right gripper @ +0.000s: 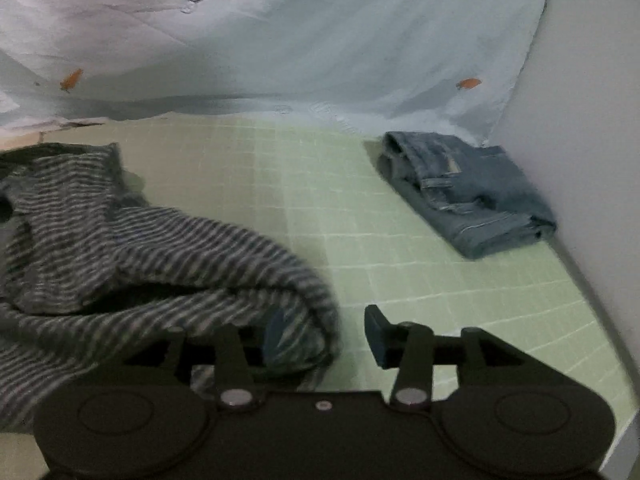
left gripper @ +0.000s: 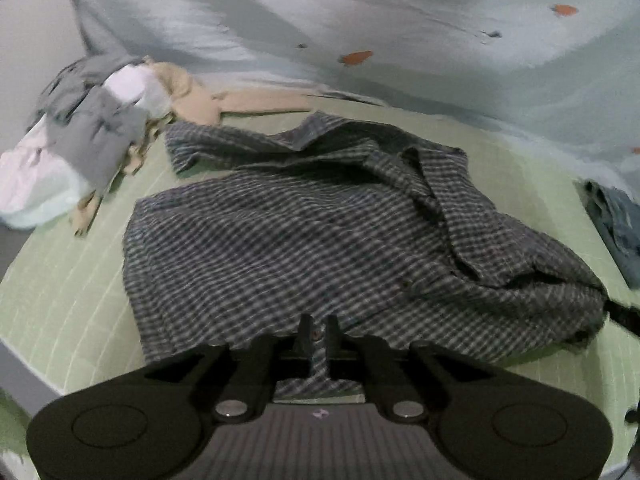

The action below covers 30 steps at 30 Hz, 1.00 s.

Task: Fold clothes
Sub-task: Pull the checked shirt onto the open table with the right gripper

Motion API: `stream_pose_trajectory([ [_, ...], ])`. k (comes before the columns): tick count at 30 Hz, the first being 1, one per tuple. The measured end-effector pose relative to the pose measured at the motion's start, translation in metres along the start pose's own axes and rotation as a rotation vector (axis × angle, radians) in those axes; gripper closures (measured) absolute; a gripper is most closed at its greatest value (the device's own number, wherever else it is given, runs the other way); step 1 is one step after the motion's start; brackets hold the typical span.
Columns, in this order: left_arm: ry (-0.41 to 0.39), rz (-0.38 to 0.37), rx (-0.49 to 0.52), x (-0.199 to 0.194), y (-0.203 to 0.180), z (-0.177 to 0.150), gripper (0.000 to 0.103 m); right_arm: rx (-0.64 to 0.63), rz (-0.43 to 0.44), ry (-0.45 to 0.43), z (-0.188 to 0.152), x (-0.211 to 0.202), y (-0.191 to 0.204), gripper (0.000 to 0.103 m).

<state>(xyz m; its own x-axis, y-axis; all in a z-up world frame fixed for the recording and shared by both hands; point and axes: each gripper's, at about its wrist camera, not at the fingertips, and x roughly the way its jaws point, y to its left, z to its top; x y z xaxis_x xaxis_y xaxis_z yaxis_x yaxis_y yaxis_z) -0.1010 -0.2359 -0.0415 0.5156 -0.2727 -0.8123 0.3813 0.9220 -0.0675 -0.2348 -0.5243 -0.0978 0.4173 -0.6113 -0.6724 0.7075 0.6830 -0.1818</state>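
The left gripper's (left gripper: 318, 334) fingers (left gripper: 306, 334) stood almost together with a narrow slot between them, and the near hem of the checked shirt (left gripper: 320, 232) ran through that slot; whether the pads were pressing the cloth or had just let it go could not be told from the left wrist view. The shirt lay straight ahead of those fingers on the green checked sheet (left gripper: 72, 300), spread loosely and rumpled, its long axis seeming to run crosswise to them, with the collar end bunched on its far side. To the left of the shirt, at the sheet's edge, sat a heap of grey, white and beige clothes (left gripper: 92, 140). On the shirt's right side, the right gripper (right gripper: 324, 340) was released: its jaws stood wide apart, one finger (right gripper: 276, 336) sunk against the rolled edge of the shirt (right gripper: 160, 256), the other finger (right gripper: 378, 334) over bare sheet (right gripper: 360, 208), nothing pinched. Well to the right of the shirt, by the wall, lay a folded pair of jeans (right gripper: 468, 196), and behind everything a pale quilt (right gripper: 320, 40) with small orange marks. The left hand looked better placed for the next pinch, being already at the hem, though both sat at the shirt's near edge. No brand, label or writing could be read anywhere.
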Motion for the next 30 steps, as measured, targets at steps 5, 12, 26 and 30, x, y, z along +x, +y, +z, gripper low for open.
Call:
stream_pose_trajectory([
  [5, -0.029, 0.046, -0.016, -0.001, 0.008, 0.011, 0.081, -0.06, 0.128, -0.049, 0.007, -0.008, 0.032, 0.04],
  [12, -0.027, 0.097, -0.061, 0.014, 0.029, 0.028, 0.066, -0.2, 0.283, -0.121, 0.038, -0.012, 0.097, 0.028],
  [26, 0.066, 0.116, -0.152, 0.105, 0.105, 0.083, 0.049, -0.574, 0.418, -0.153, 0.112, 0.041, 0.308, 0.016],
  [30, 0.112, 0.123, -0.181, 0.136, 0.13, 0.092, 0.049, -0.707, 0.422, -0.108, 0.117, 0.074, 0.374, 0.015],
])
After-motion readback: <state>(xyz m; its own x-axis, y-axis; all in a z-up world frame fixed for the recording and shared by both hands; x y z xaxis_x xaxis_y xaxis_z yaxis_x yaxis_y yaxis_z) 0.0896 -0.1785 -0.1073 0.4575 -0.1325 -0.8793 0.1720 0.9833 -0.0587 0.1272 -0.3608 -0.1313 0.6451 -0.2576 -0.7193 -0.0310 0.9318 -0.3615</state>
